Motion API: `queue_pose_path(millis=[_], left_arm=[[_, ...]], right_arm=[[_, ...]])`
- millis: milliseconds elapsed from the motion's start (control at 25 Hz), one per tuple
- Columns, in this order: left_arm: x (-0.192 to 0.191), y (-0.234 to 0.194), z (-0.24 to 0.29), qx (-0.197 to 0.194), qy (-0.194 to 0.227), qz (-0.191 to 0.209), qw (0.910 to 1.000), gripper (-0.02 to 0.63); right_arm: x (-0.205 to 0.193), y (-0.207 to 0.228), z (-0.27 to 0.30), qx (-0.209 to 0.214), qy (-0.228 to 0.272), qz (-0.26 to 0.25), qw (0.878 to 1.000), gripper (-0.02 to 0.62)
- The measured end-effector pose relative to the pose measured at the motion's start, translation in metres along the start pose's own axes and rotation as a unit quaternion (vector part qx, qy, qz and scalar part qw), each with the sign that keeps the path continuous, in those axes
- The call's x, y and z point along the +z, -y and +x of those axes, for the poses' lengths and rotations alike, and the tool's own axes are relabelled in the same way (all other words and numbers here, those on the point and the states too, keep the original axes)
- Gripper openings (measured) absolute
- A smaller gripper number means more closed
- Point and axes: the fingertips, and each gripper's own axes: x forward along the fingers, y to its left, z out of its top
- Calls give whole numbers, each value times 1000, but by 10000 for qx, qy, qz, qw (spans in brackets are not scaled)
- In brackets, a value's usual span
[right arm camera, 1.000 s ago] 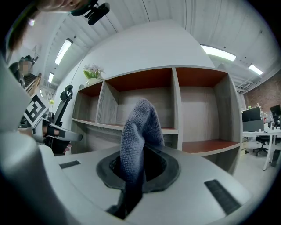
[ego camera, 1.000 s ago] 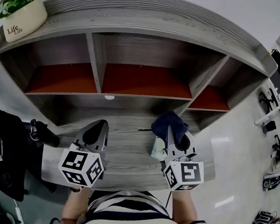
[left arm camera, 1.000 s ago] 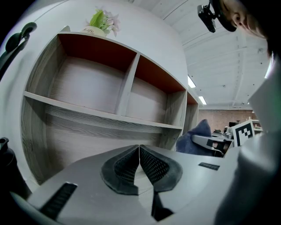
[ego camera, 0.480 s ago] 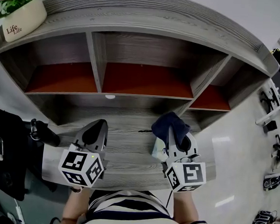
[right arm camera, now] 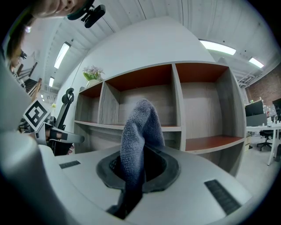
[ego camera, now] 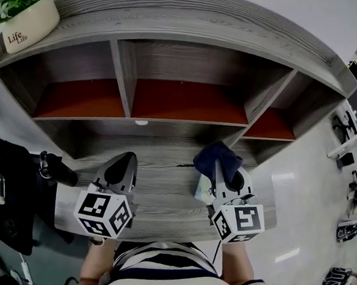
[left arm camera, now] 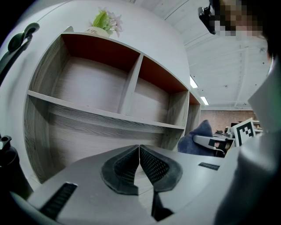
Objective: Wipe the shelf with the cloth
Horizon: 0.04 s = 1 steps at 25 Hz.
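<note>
Clamped on the blue cloth (right arm camera: 139,127) by the right gripper (ego camera: 218,171), at the right end of the shelf (ego camera: 162,190), possibly touching the wood. Pressed together, empty, at the left gripper (left arm camera: 139,163), toward the left end.

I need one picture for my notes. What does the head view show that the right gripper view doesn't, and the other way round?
Only the head view shows the person's striped shirt and the marker cube on the right gripper. Only the right gripper view shows the ceiling lights and a close look at the jaws shut on the cloth. Both show the shelf, the flowerpot, the cloth and the left gripper.
</note>
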Motion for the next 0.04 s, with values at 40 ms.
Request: queue_pose_path(millis=[40], left_arm=[[-1,0,0,-3,-10,2,10000,17]], right_arm=[[0,0,0,-7,-5,8,10000,44]])
